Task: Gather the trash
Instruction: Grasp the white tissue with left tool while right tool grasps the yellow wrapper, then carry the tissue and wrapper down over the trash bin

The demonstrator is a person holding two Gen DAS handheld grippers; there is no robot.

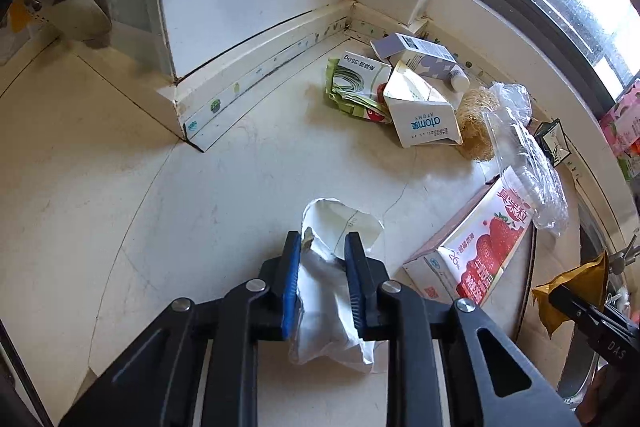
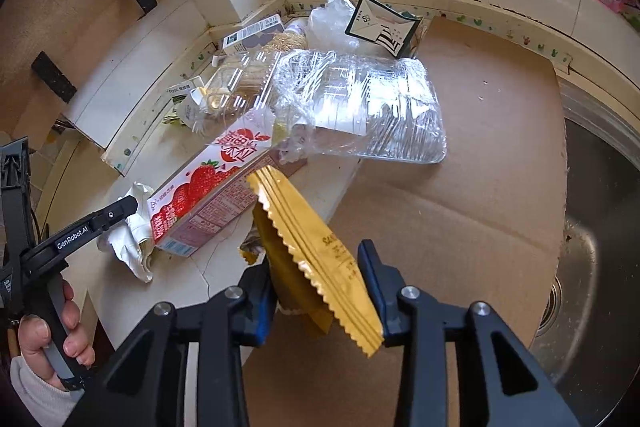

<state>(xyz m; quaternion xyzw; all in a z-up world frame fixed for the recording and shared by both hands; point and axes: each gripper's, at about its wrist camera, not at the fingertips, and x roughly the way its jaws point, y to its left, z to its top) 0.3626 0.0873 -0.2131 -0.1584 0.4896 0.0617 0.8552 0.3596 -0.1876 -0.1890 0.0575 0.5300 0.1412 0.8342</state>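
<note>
Left tongs (image 1: 322, 241) clamped on white wrapper (image 1: 332, 291) on worktop (image 1: 240, 179); right tongs (image 2: 316, 267) clamped on gold packet (image 2: 316, 259), just beside strawberry carton (image 2: 208, 195).

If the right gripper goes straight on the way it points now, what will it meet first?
Probably the strawberry carton or the clear plastic tray behind it; depth is unclear. The right gripper itself holds a gold wrapper.

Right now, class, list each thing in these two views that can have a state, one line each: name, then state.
Left tongs: shut on the white wrapper.
White wrapper: crumpled, gripped.
Right tongs: closed on the gold packet.
Gold packet: torn open, held.
Strawberry carton: lying on its side.
Clear plastic tray: crushed, resting on the pile.
White box: flaps open.
</note>
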